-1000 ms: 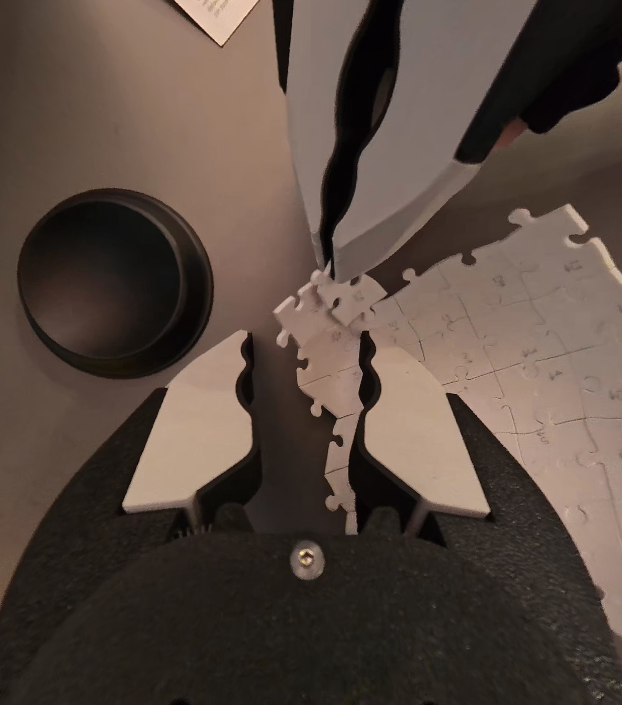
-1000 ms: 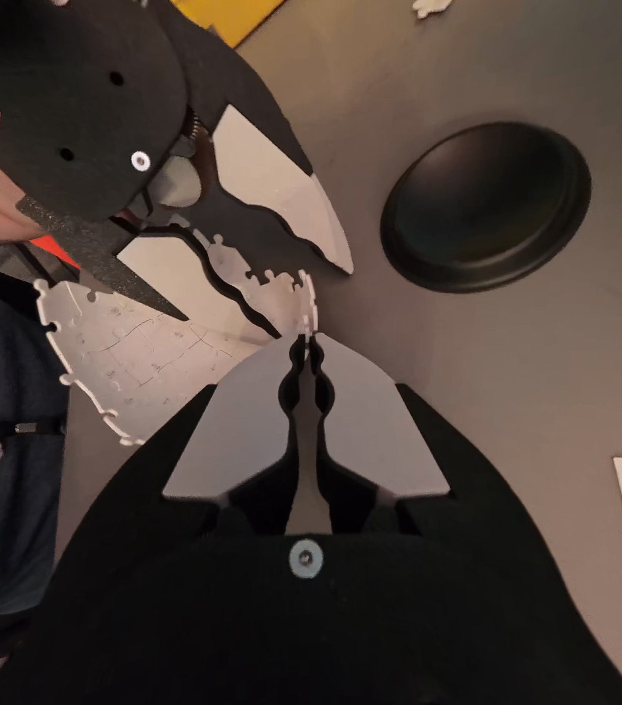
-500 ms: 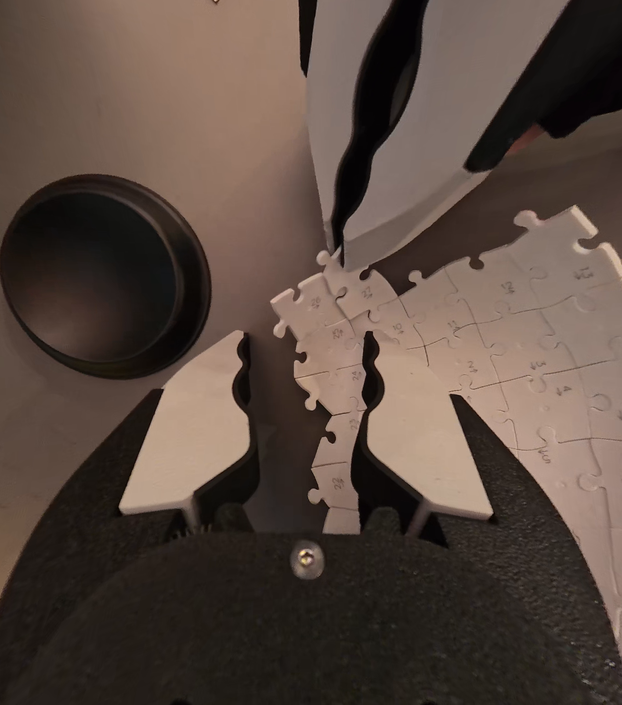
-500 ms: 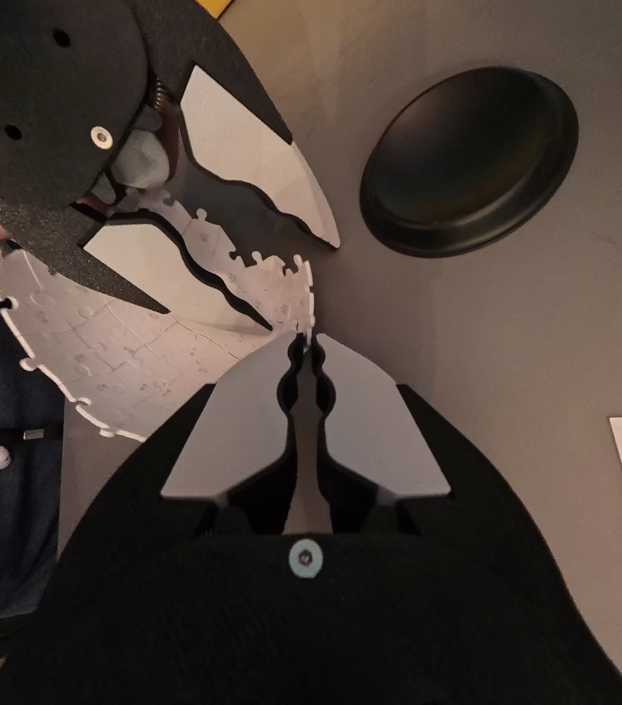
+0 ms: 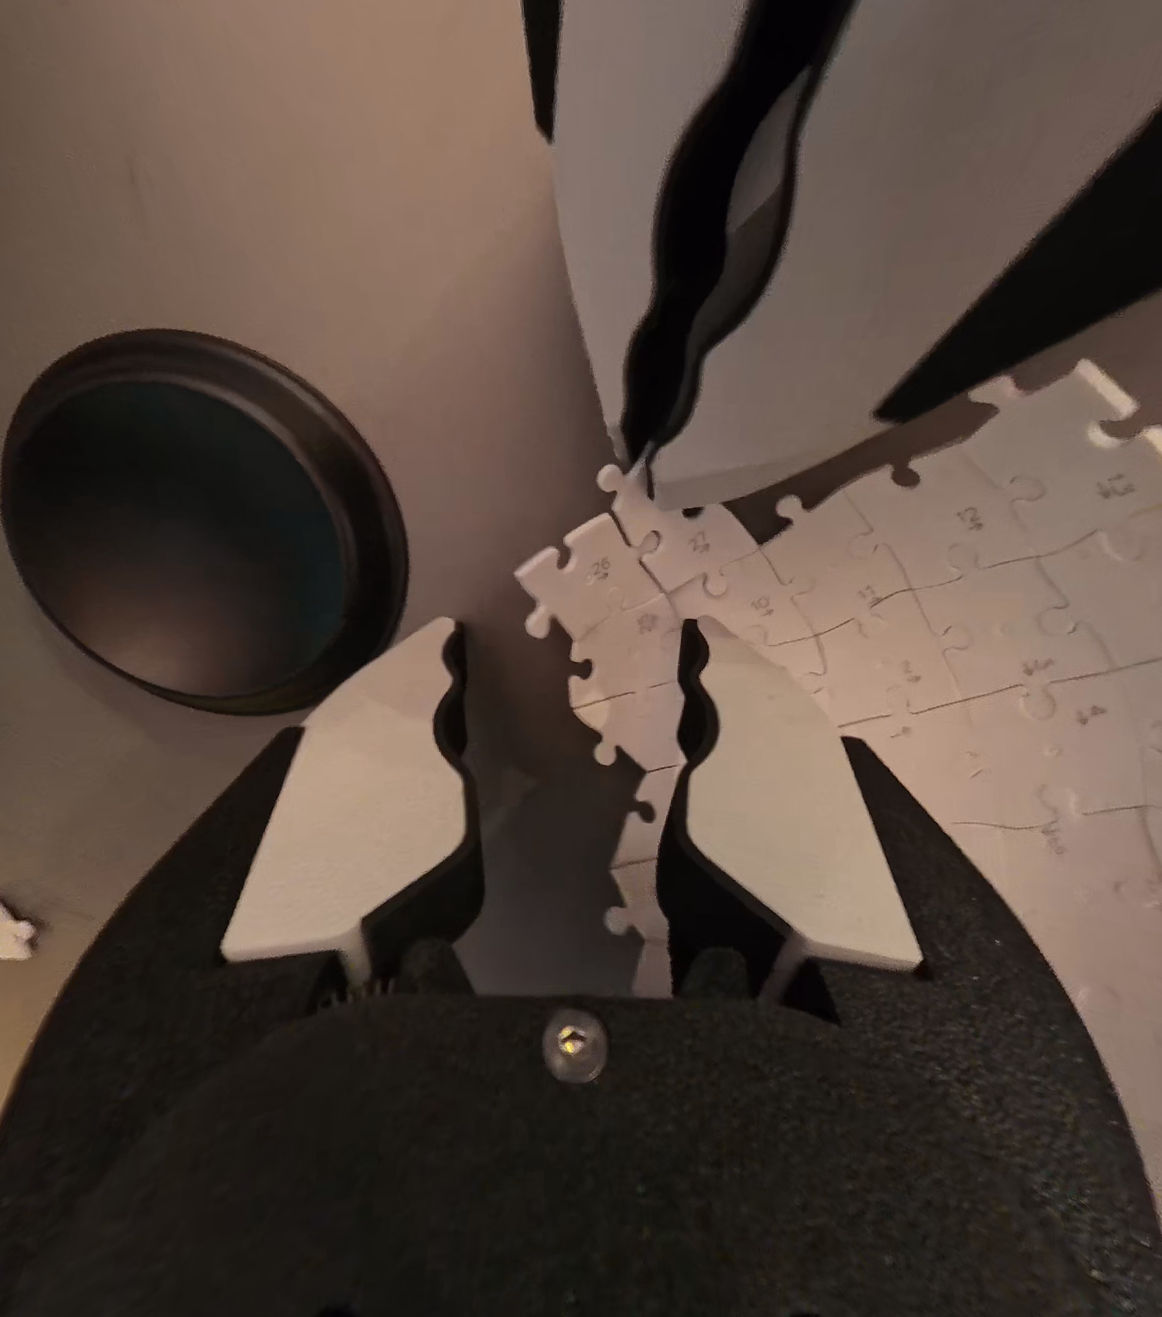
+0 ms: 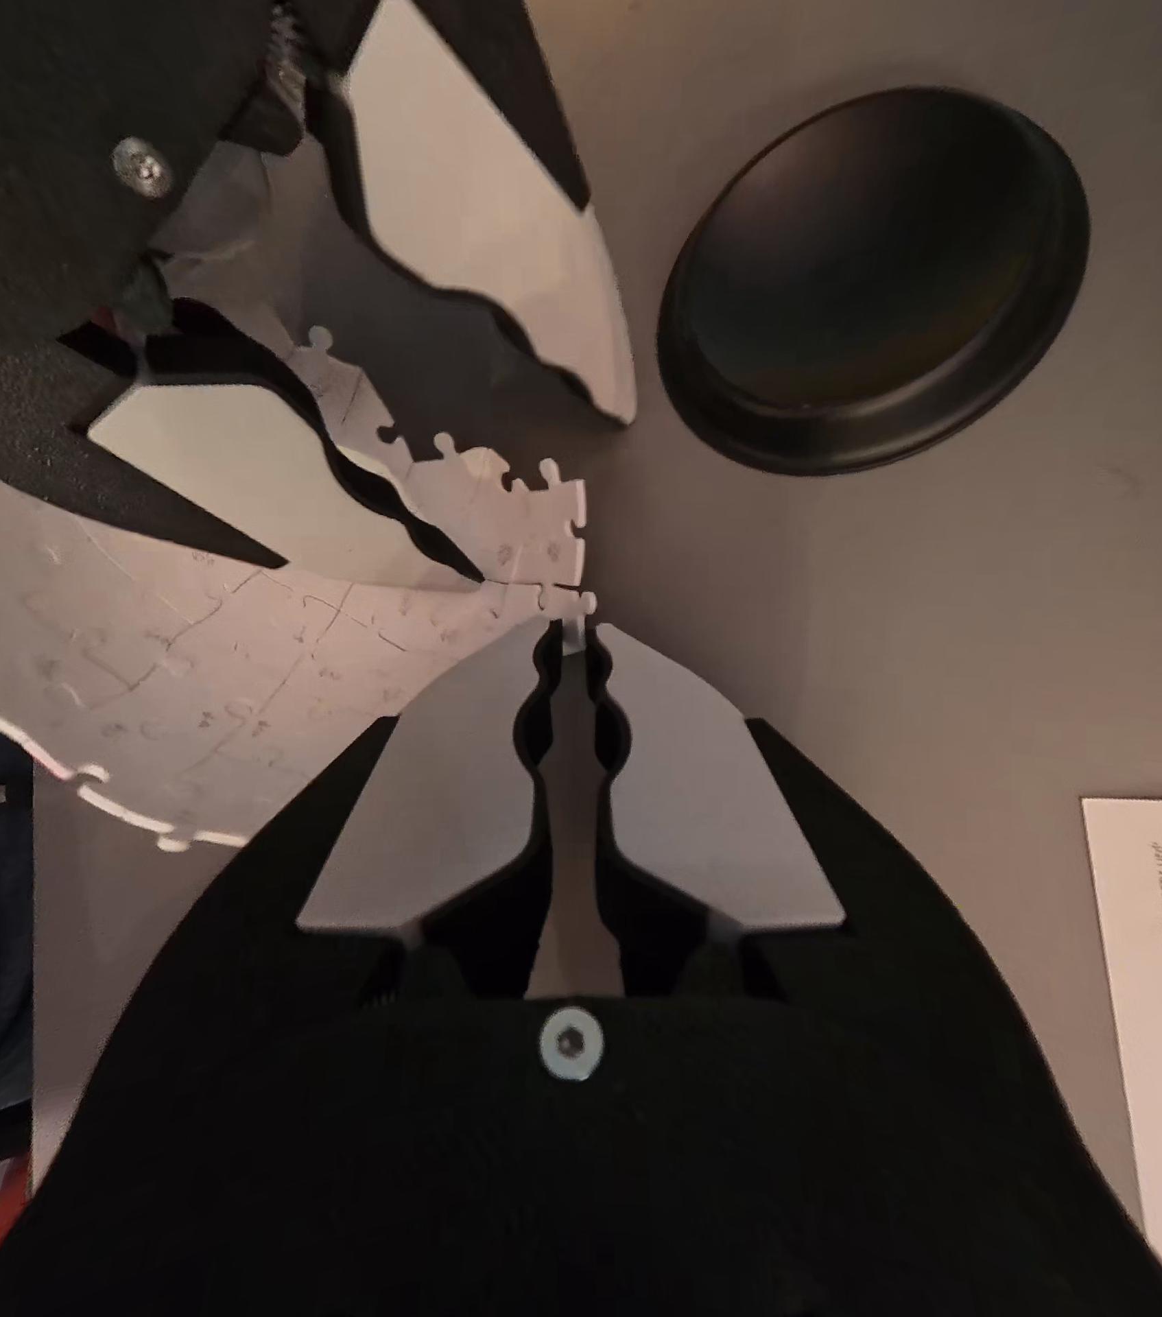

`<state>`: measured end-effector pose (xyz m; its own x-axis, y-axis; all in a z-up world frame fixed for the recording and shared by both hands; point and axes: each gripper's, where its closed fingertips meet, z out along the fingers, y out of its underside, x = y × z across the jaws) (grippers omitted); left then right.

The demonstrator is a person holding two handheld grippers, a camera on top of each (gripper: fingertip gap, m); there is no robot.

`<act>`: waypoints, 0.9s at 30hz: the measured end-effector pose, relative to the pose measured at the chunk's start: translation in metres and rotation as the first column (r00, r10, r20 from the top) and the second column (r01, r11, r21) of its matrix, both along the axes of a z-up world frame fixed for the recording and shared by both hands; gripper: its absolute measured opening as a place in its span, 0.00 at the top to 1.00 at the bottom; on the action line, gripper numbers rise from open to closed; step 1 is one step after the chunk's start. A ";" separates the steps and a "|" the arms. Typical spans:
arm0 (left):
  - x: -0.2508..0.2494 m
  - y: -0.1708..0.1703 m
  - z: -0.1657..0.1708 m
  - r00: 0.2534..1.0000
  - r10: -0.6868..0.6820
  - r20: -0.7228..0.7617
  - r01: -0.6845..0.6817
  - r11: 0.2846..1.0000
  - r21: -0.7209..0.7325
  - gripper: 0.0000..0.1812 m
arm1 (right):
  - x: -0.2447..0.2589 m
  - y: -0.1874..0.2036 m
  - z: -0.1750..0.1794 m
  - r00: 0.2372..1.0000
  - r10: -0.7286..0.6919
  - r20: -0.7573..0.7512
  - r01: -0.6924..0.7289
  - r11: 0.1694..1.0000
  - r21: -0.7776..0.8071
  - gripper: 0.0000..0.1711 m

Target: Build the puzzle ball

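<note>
The right hand-held gripper (image 6: 569, 631) is clamped by its tips on the outer tab of a white puzzle piece (image 5: 664, 531) at the far-left corner of the curved puzzle shell (image 5: 991, 677). The left hand-held gripper (image 5: 567, 631) stands apart, one finger (image 5: 742, 784) under the shell's left edge, just near of that piece. The black dish (image 5: 200, 520) rests left on the tabletop (image 5: 243, 178).

Both wrist cameras look steeply down, close (facing oppositely), sharing the black bowl (image 5: 200, 520).
</note>
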<state>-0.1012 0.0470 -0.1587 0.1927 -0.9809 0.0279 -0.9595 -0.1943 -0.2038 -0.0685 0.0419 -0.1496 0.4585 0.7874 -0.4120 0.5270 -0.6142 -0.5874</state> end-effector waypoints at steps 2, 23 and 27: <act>-0.001 0.006 0.000 1.000 0.017 -0.011 -0.017 1.000 0.010 0.64 | -0.001 0.001 0.001 1.000 0.004 0.000 -0.004 1.000 0.004 0.96; 0.007 0.015 -0.001 0.999 0.043 -0.031 -0.042 0.998 0.044 0.56 | -0.002 0.002 0.002 0.994 -0.042 -0.097 0.034 0.996 -0.081 0.91; 0.008 0.014 -0.001 0.999 0.046 -0.021 -0.045 0.998 0.037 0.56 | -0.003 0.000 0.004 0.994 -0.002 -0.113 -0.004 0.998 -0.057 0.86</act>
<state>-0.0936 0.0612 -0.1598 0.2376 -0.9713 -0.0122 -0.9541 -0.2310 -0.1904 -0.0715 0.0416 -0.1452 0.4054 0.7616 -0.5055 0.4596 -0.6479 -0.6075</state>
